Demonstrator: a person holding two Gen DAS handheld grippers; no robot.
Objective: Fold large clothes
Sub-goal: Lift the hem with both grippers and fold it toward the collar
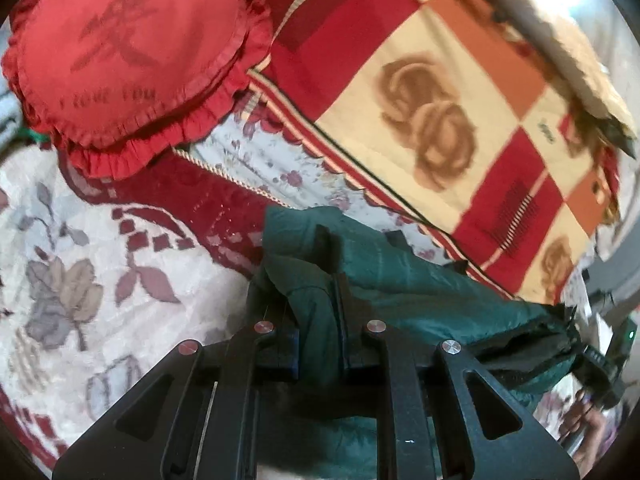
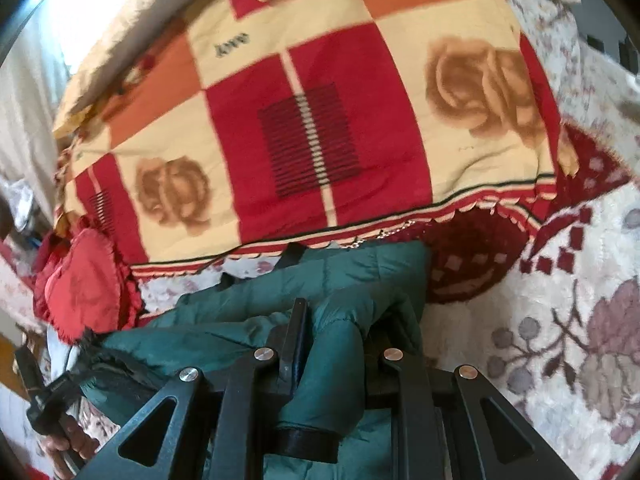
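Observation:
A dark green padded jacket (image 1: 404,284) is stretched between my two grippers above a floral bed cover. My left gripper (image 1: 308,264) is shut on one bunched end of the jacket; green cloth wraps over the left finger and fills the gap. The other gripper shows at the far right of the left wrist view (image 1: 600,360). In the right wrist view my right gripper (image 2: 340,320) is shut on the other end of the jacket (image 2: 352,276), with a thick roll of cloth between the fingers. The left gripper and a hand show at the lower left there (image 2: 44,396).
A folded red, cream and orange checked blanket (image 1: 440,92) with rose prints lies just beyond the jacket, also in the right wrist view (image 2: 320,120). A red frilled round cushion (image 1: 128,56) lies at the left. The bed cover (image 1: 100,272) is white with dark red flowers.

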